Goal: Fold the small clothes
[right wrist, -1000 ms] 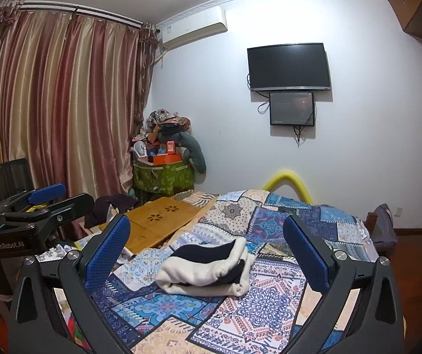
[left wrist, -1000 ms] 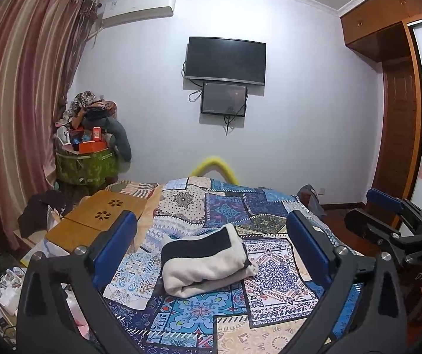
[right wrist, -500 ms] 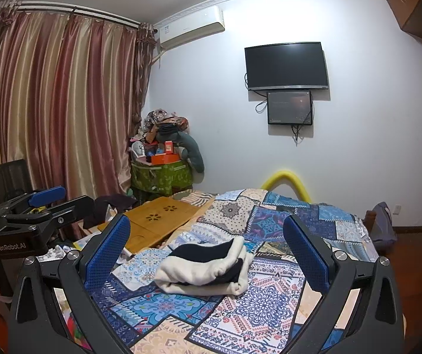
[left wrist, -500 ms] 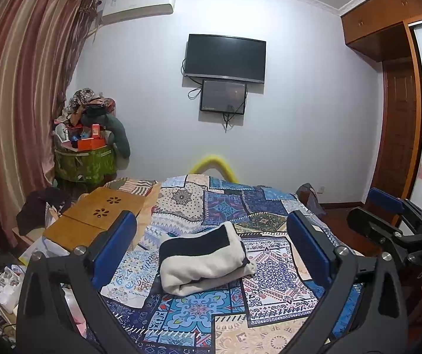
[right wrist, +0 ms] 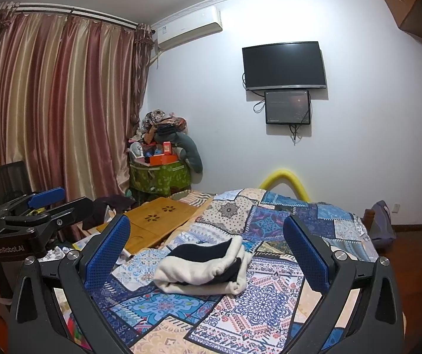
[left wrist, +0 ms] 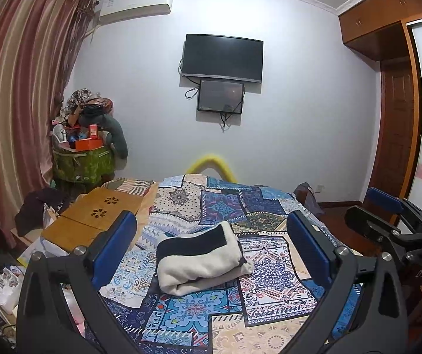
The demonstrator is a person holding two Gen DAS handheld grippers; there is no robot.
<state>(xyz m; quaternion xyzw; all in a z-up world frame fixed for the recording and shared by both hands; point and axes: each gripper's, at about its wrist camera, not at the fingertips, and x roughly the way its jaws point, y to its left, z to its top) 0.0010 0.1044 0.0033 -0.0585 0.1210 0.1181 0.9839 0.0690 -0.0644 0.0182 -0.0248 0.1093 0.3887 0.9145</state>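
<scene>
Lying on 1 bedspread (left wrist: 273, 271): 1 folded garment (left wrist: 199, 262), 2 grippers wide

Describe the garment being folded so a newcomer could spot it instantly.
Find the bed's patchwork quilt. Near its middle lies a folded garment, a soft cream bundle with a black panel on top. Nothing else rests on the quilt, and it is plain against the busy blue pattern.

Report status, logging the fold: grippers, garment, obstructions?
Left gripper open, right gripper open, both empty. Cream-and-black fleece garment lies folded on the patchwork bedspread, untouched. Nothing between jaws and garment.
</scene>
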